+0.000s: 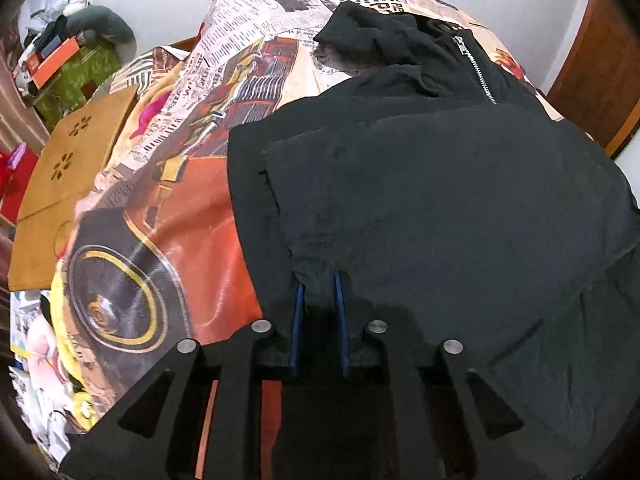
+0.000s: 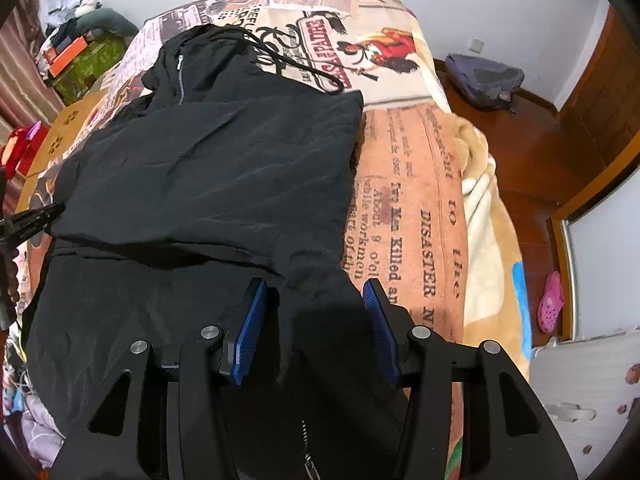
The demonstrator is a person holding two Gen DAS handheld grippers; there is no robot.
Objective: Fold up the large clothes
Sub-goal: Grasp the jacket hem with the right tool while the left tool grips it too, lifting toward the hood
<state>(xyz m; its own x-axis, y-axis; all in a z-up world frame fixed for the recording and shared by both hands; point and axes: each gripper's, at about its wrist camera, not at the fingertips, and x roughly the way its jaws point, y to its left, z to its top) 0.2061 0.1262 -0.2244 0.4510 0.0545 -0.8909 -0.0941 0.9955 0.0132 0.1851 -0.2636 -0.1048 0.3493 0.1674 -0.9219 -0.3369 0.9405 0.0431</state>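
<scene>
Pinching black jacket (image 1: pixel 440 200) fabric, left claw (image 1: pixel 319 280); right claw (image 2: pixel 314 286) spread wide.

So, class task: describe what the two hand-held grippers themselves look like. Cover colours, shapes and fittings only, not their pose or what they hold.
Both look alike. The left hand-held gripper and the right hand-held gripper have matte black angular linkage arms with triangular cut-outs, joined by round silver pivot pins. Each finger carries a flat blue pad, visibly ribbed on the right one. No cables, markings or sleeves show.

Hooded jacket (image 1: pixel 440 184): black, silver zip. Blanket (image 1: pixel 168 216): newsprint pattern, red vintage car, cream and orange. Gripper pads (image 2: pixel 250 332): blue, ribbed.
</scene>
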